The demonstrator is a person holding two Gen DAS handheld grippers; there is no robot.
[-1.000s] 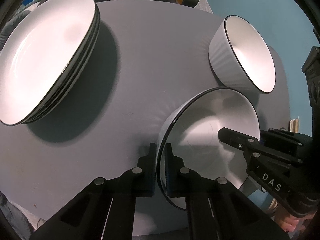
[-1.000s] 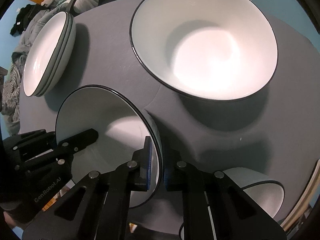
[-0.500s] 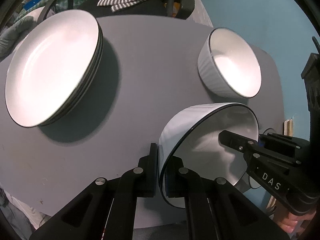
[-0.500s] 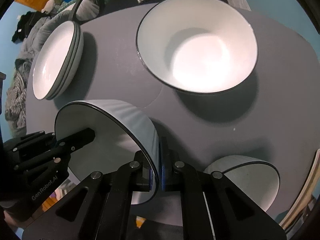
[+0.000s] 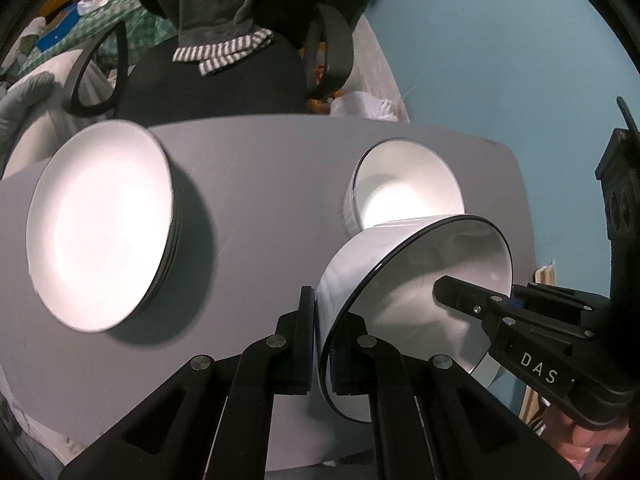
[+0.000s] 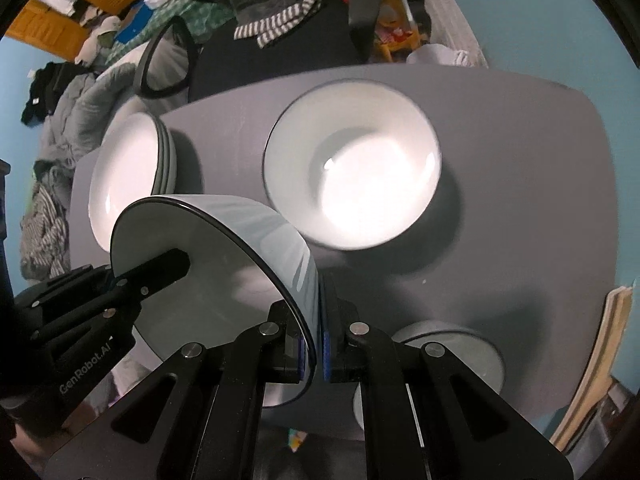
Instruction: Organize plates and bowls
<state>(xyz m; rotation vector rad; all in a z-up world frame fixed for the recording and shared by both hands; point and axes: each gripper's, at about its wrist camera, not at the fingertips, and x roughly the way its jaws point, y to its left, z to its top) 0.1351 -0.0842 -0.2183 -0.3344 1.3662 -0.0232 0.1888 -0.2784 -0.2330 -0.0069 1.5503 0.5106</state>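
A white bowl with a black rim (image 5: 404, 292) hangs above the grey table (image 5: 256, 168), held from both sides. My left gripper (image 5: 322, 344) is shut on its near rim. My right gripper (image 6: 314, 340) is shut on the opposite rim of the same bowl (image 6: 208, 280), and shows in the left wrist view (image 5: 472, 300). A second white bowl (image 5: 404, 192) stands on the table beyond the held one; it also shows in the right wrist view (image 6: 356, 168). A stack of white plates (image 5: 100, 232) lies at the left (image 6: 128, 172).
Another bowl (image 6: 448, 356) sits at the table's near right edge under my right gripper. A black chair (image 5: 224, 72) draped with a striped cloth stands behind the table. A teal wall (image 5: 500, 40) is at the right. Clutter and bedding lie at the left.
Both grippers have lifted the held bowl well up off the table. The table, the plates and the other bowl look smaller and farther below now.
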